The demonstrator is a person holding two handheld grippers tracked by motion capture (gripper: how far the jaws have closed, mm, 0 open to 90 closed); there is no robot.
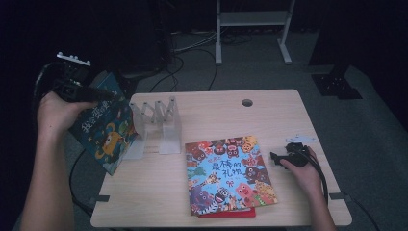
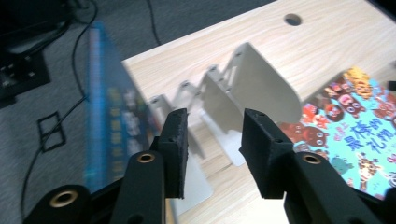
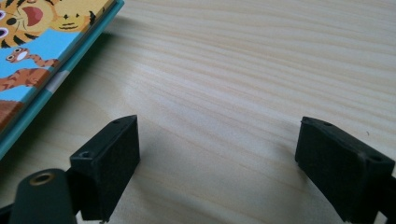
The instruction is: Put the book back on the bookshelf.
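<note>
Storybook with the blue cover (image 1: 103,130) stands tilted at the far left of the table (image 1: 288,115), leaning at the left end of the clear rack (image 1: 159,122) and overhanging the table's left edge. I cannot tell whether its foot sits on the rack's base or just beside it. My left tool (image 1: 103,95) hovers at the book's top edge. In the left gripper view its jaws are spread with nothing between them, the blue cover (image 2: 105,116) off to one side and the rack's plates (image 2: 252,88) straight ahead.

I judge the step in hand to be seating this book in the rack. To do it well I would keep the left tool close until the book rests steadily. If it slides toward the edge, I would pinch the spine near the top and walk it upright into the nearest slot.

The rack's slots all look empty to me.

To the right, the animal-cover book (image 1: 226,173) lies flat on the near middle of the table, a red book (image 1: 231,213) peeking from under its near edge. My right tool (image 1: 275,158) rests just right of it, jaws wide on bare wood.
</note>
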